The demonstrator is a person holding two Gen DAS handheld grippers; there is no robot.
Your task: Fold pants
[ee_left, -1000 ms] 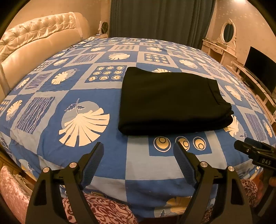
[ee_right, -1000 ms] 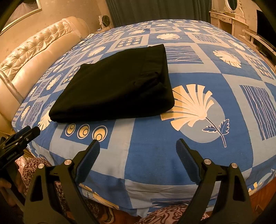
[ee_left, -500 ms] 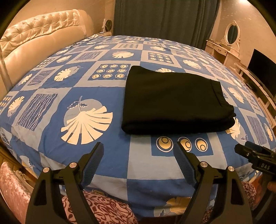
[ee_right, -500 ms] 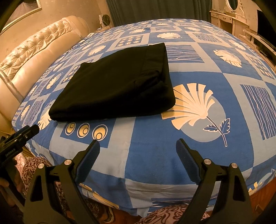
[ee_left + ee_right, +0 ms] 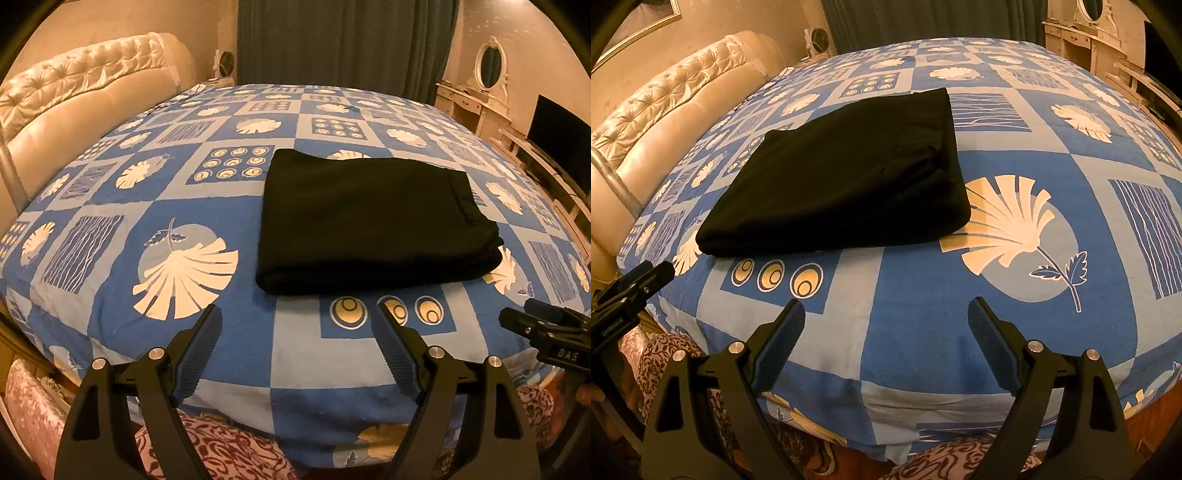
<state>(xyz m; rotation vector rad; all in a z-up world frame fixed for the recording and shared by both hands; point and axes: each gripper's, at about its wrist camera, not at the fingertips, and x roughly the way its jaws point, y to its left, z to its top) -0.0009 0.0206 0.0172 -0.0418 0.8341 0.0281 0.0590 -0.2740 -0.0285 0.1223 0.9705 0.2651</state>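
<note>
Two views, left wrist first: all lines down to the left gripper's pose come from it.
Surroundings: a bed (image 5: 229, 332) under a blue patchwork cover printed with shells and circles; a cream tufted headboard (image 5: 77, 99) at far left; dark curtains (image 5: 343, 40) behind; a white dresser with an oval mirror (image 5: 489, 62) and a dark television (image 5: 563, 140) at right.
Pants: the black pants (image 5: 369, 218) lie folded into a flat rectangle in the middle of the bed, stacked edges toward the right, nothing resting on them.
In the way: only bare cover lies between the gripper tips and the near fold.
Left hand-held gripper (image 5: 299, 343): fingers spread wide apart, holding nothing, poised over the near edge of the bed, short of the pants.
Other tool: the right hand-held gripper (image 5: 546, 332) pokes in at the right edge, well apart from the pants.

Right wrist view: the lines below.
Surroundings: the same bed (image 5: 997, 325), with the headboard (image 5: 665, 122) at left and a framed picture (image 5: 646, 22) on the wall above it.
Pants: the pants (image 5: 842, 184) sit up and to the left, their near right corner touching a large shell print.
Right hand-held gripper (image 5: 886, 339): fingers wide apart and empty, held above the near cover, aimed to the right of the pants.
Left hand-held gripper (image 5: 635, 291): seen at the left edge beside the bed's rim; its spread cannot be told here.
</note>
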